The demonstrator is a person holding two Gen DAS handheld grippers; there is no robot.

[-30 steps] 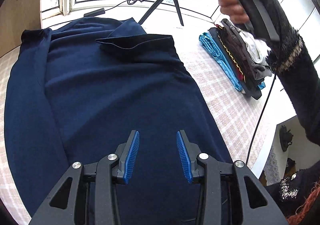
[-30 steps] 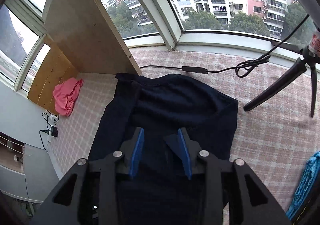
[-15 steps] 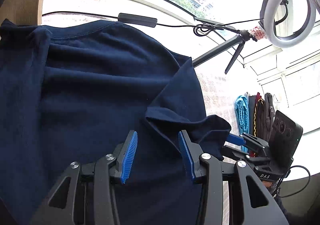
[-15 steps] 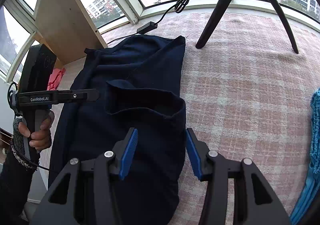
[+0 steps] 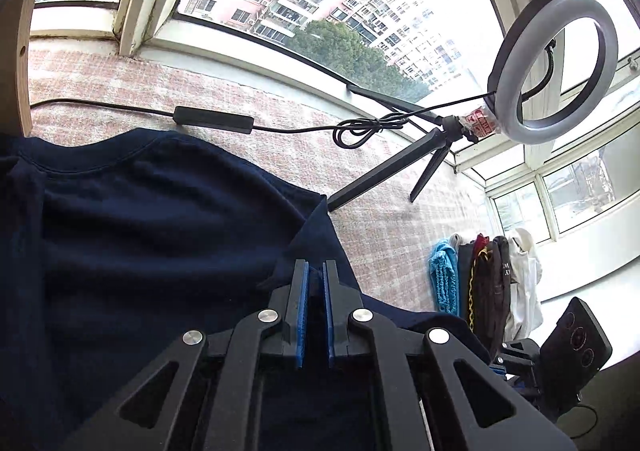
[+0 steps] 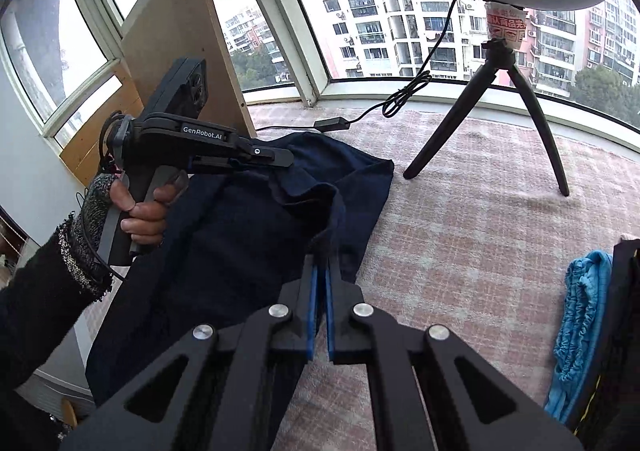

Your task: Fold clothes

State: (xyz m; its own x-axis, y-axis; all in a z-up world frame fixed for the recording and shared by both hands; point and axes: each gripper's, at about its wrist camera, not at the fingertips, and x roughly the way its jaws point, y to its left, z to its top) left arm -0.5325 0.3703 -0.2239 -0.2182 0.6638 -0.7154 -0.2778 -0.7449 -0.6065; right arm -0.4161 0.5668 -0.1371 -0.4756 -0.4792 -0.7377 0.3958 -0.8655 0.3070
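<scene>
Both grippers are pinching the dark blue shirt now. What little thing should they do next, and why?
Probably lift together and carry the pinched edge across the navy shirt toward its other side. The right gripper is shut on the sleeve's hem, the left gripper is closing on a raised fold nearby, and that side of the shirt already stands up off the pink checked cloth.

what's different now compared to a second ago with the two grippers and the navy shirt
Both grippers were open over the navy shirt. The right gripper is now shut on its folded sleeve edge; the left gripper is closing on the fabric, which lifts. The ring light and clothes pile stayed put.
</scene>
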